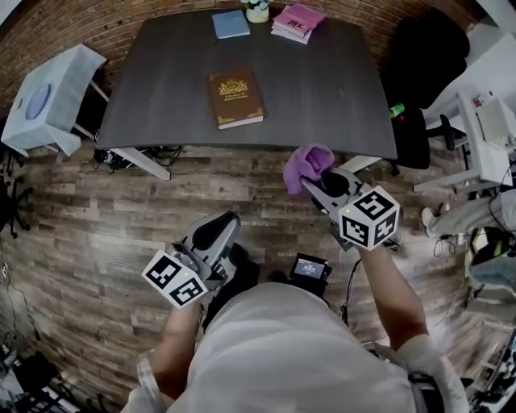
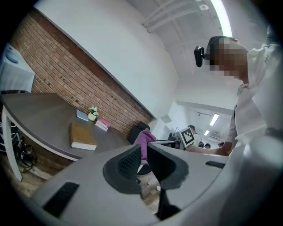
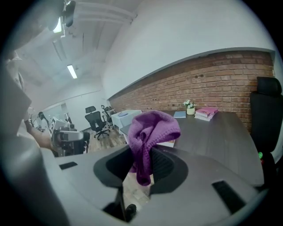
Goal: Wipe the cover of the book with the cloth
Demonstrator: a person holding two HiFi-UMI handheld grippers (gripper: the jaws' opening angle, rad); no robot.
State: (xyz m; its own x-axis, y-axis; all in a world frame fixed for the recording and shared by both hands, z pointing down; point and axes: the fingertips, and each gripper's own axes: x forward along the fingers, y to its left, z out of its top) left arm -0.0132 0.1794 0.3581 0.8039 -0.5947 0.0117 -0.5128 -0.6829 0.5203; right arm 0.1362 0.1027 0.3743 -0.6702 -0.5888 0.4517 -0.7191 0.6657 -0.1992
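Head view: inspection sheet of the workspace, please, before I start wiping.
Surface: dark table, mostly bare.
Job's things: brown book closed, flat near the front edge; purple cloth held off the table.
Clutter: notebook, plant pot, pink books along the far edge.
Grippers: left tongs narrowly open, empty; right tongs shut on the cloth.
Cables: cables tangled under the table's left end.
Surroundings: brick wall, wood floor, white cabinet left, black chair right.

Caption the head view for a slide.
Right gripper holds a purple cloth short of the desk; brown book lies untouched, left gripper empty.
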